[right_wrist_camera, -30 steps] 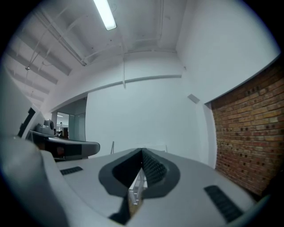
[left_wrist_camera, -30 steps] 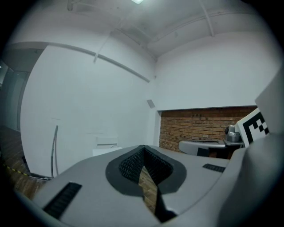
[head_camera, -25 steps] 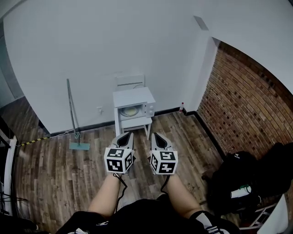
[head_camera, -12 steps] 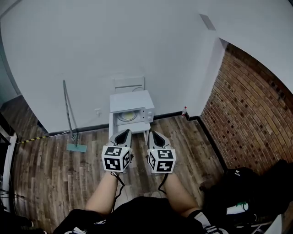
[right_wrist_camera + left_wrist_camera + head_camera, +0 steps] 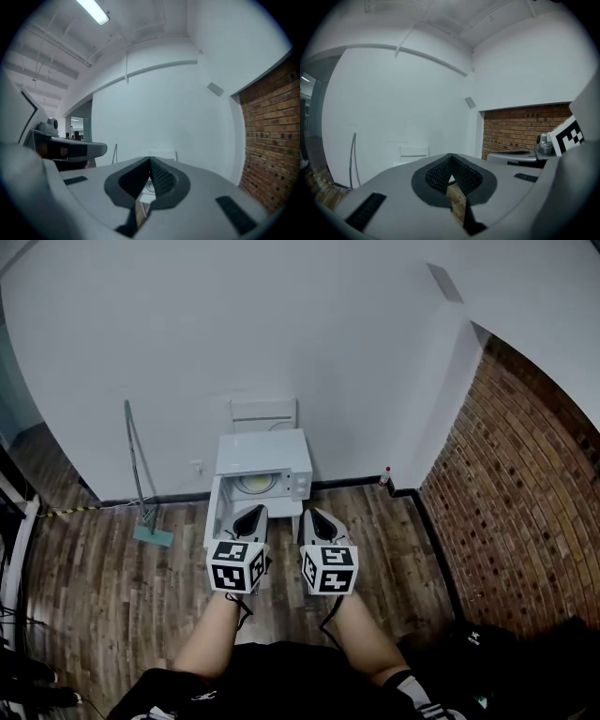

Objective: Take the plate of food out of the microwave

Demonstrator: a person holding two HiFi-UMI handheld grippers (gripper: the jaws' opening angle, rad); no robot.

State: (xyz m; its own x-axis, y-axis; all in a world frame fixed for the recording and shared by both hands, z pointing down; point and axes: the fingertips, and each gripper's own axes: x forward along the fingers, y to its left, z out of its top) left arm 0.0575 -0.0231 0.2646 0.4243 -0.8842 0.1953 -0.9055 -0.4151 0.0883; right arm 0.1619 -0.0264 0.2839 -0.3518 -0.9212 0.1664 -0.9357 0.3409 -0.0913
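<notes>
A white microwave [image 5: 265, 454] stands on a small white table against the far wall. Its door [image 5: 214, 512] seems to hang open to the left. Inside lies a pale yellow plate [image 5: 255, 484]; I cannot make out the food on it. In the head view my left gripper [image 5: 251, 513] and right gripper [image 5: 316, 515] are held side by side, just short of the microwave and pointing at it. Both are shut with nothing in them: the left gripper's [image 5: 450, 155] ribbed pads meet at the tip, and so do the right gripper's [image 5: 150, 161].
A mop [image 5: 137, 474] leans on the wall left of the microwave. A white chair back [image 5: 263, 414] shows behind the microwave. A brick wall [image 5: 511, 502] runs along the right, with a small bottle [image 5: 385, 474] at its corner. The floor is wooden planks [image 5: 112, 587].
The microwave has come closer and moved toward the middle of the head view as the person walks up to it. Both grippers keep their place and stay shut.
</notes>
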